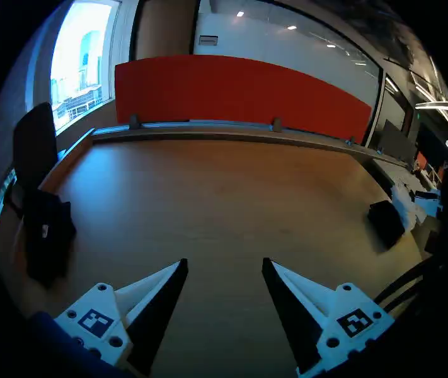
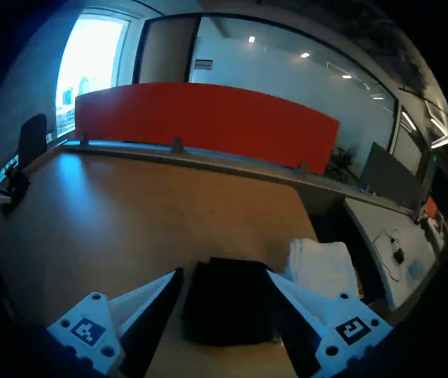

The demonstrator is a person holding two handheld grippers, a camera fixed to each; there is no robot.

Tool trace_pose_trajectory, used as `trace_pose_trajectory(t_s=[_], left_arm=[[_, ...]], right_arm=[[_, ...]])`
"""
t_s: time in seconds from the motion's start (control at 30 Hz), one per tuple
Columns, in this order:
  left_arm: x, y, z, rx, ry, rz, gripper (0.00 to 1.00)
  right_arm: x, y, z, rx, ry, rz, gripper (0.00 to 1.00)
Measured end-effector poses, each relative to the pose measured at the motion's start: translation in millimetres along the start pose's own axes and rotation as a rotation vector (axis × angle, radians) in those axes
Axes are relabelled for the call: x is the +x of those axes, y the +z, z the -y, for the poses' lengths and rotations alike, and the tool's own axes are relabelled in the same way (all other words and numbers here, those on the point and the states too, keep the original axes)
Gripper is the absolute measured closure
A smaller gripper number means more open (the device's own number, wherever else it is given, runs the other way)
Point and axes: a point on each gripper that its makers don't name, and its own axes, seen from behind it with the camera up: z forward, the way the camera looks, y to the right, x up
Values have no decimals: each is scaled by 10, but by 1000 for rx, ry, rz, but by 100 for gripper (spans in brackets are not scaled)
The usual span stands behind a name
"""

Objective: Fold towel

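In the right gripper view a black folded towel lies on the wooden table near its right edge. My right gripper is open, its two fingers standing on either side of the towel's far end; I cannot tell whether they touch it. A stack of white folded towels sits just right of the black one. In the left gripper view my left gripper is open over bare table, holding nothing. The black folded towel shows far to its right, with white cloth beyond it.
A red partition runs along the table's far edge. A black chair and a dark bag-like object stand at the table's left end. Another desk with a cable lies to the right across a gap.
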Motion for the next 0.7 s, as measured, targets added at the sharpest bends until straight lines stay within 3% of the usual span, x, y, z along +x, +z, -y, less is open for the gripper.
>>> trace_pose_trajectory(t_s=[0.2,0.7], left_arm=[[127,-2,57,18,0,-46,13],[888,-138,282,92,12,-303,13]], right_arm=[[204,-1,72,-12,37,-65,9],[930,-81,401,-47,69,-278,9]])
